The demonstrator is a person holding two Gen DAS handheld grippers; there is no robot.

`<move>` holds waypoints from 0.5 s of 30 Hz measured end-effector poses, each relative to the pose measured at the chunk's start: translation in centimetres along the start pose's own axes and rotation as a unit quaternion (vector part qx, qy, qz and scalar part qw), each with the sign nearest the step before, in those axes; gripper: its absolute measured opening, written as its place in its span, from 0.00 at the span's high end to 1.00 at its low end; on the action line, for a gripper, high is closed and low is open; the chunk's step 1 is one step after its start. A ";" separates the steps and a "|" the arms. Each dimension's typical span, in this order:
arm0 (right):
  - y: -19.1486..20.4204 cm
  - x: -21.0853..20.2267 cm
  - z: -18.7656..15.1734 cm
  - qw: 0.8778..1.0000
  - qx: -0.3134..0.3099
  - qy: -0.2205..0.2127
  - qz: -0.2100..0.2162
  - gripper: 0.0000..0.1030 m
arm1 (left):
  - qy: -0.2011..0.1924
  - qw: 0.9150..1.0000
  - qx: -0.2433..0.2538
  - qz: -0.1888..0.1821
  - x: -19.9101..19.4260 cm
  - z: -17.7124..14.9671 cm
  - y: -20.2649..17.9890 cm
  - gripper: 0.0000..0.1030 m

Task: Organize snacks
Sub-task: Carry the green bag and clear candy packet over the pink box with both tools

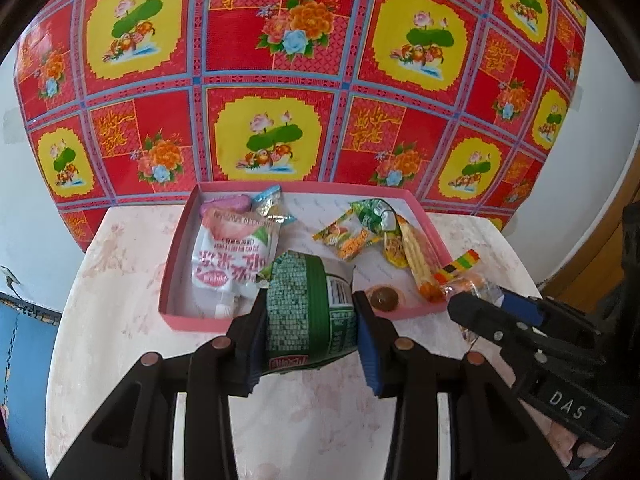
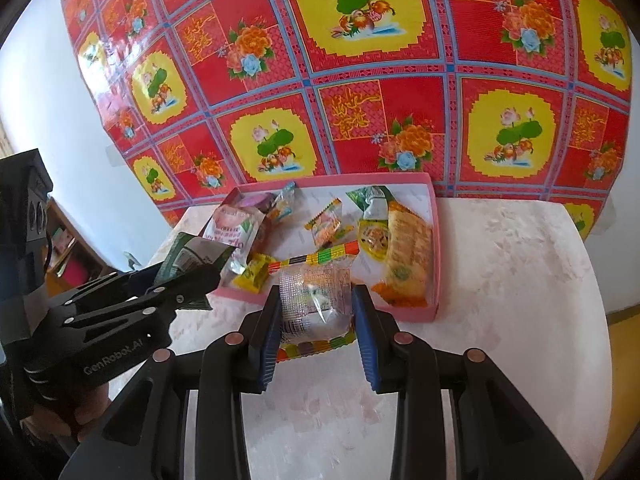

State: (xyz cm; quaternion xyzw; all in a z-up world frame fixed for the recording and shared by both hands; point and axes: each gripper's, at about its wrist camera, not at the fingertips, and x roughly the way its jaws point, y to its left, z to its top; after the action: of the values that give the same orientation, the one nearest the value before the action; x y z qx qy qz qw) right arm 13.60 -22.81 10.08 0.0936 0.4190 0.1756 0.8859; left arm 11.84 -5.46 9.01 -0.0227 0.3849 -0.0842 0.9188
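- Left claw (image 1: 310,320) is clamped on a green snack packet (image 1: 308,312), held above the pale tabletop (image 1: 120,320).
- Right claw (image 2: 316,316) grips a clear-wrapped snack (image 2: 316,300) at the box's near edge.
- Beyond, the pink box (image 2: 436,240) holds assorted snack packets.

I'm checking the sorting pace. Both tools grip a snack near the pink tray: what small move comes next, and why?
Probably carry the green packet in the left tool forward over the pink tray and release it; bare floor shows beside the white pouch.
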 end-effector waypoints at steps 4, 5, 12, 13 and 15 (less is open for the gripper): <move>0.0 0.6 0.6 1.000 0.002 0.000 -0.003 0.66 | 0.002 1.000 0.001 0.005 0.7 0.7 -0.1 0.60; 0.0 0.8 0.8 1.000 0.003 0.000 -0.005 0.66 | 0.003 1.000 0.001 0.007 1.0 0.9 -0.1 0.60; -0.6 2.2 1.3 1.000 0.014 0.006 -0.006 0.66 | 0.006 1.000 0.001 0.018 2.3 1.7 -0.3 0.60; -0.6 2.4 1.3 1.000 0.016 0.007 -0.005 0.66 | 0.008 1.000 0.002 0.019 2.5 1.8 -0.4 0.60; -0.8 2.7 1.4 1.000 0.019 0.007 -0.005 0.66 | 0.010 1.000 0.005 0.021 2.9 1.9 -0.6 0.60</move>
State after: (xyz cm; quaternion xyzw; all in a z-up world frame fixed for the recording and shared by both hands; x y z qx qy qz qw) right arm 16.49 -22.50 8.81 0.1071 0.4289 0.1637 0.8819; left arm 15.13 -6.55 8.38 -0.0092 0.3937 -0.0674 0.9167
